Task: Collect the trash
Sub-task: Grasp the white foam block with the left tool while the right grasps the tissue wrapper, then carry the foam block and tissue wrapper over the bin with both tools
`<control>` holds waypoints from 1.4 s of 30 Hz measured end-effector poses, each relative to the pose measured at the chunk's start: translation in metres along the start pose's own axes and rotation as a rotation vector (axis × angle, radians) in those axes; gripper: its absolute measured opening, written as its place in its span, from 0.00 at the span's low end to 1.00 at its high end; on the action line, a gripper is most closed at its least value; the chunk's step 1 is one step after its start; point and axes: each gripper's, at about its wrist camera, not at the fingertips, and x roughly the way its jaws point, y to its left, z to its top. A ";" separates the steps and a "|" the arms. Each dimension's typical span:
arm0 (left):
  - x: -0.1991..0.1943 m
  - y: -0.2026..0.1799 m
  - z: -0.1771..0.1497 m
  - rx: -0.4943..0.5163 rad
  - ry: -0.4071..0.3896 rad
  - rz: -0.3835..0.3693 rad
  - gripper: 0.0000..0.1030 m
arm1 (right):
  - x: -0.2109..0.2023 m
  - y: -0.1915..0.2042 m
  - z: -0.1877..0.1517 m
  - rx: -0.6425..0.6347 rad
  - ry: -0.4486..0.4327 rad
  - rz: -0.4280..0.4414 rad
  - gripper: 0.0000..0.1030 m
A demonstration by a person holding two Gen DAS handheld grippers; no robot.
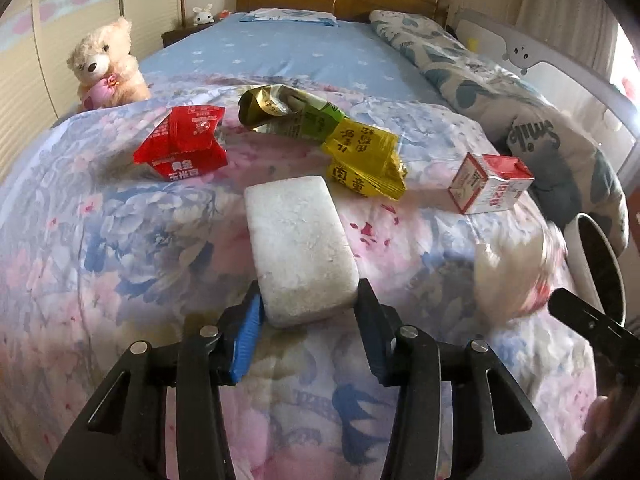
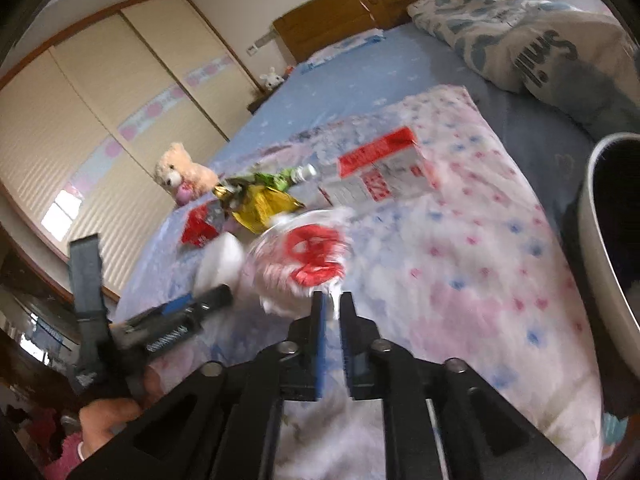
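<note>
Foam, a white rounded block [image 1: 300, 246], sits pinched at its near end between the half-open left gripper [image 1: 308, 312]. Right gripper [image 2: 333, 312], nearly closed, grips a blurred white-and-red plastic wrapper [image 2: 304, 248]; best carry it level toward the white bin [image 2: 608, 240] at its right.

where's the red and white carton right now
In the left wrist view the red and white carton lies on the floral quilt, right of the yellow wrapper.
</note>
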 end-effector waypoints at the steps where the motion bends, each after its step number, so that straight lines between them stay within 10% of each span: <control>1: -0.002 -0.001 -0.002 0.001 -0.002 -0.002 0.42 | 0.000 -0.001 -0.001 0.005 0.000 0.002 0.49; 3: -0.009 -0.003 -0.005 0.005 -0.007 -0.006 0.42 | 0.000 -0.002 -0.001 0.009 -0.023 0.012 0.70; 12: -0.034 0.004 -0.016 -0.001 -0.030 -0.003 0.42 | 0.032 0.018 0.007 0.021 0.030 0.106 0.70; 14: -0.037 0.004 -0.018 0.003 -0.031 0.002 0.42 | 0.037 0.027 0.005 0.003 0.033 0.111 0.66; 16: -0.040 0.002 -0.020 0.005 -0.030 -0.008 0.42 | 0.041 0.034 0.002 -0.019 0.042 0.120 0.31; 17: -0.043 0.000 -0.021 0.008 -0.032 -0.016 0.42 | 0.042 0.037 -0.001 -0.026 0.053 0.112 0.30; 42: -0.061 -0.153 -0.036 0.292 -0.029 -0.255 0.42 | -0.110 -0.063 -0.019 0.084 -0.223 -0.143 0.26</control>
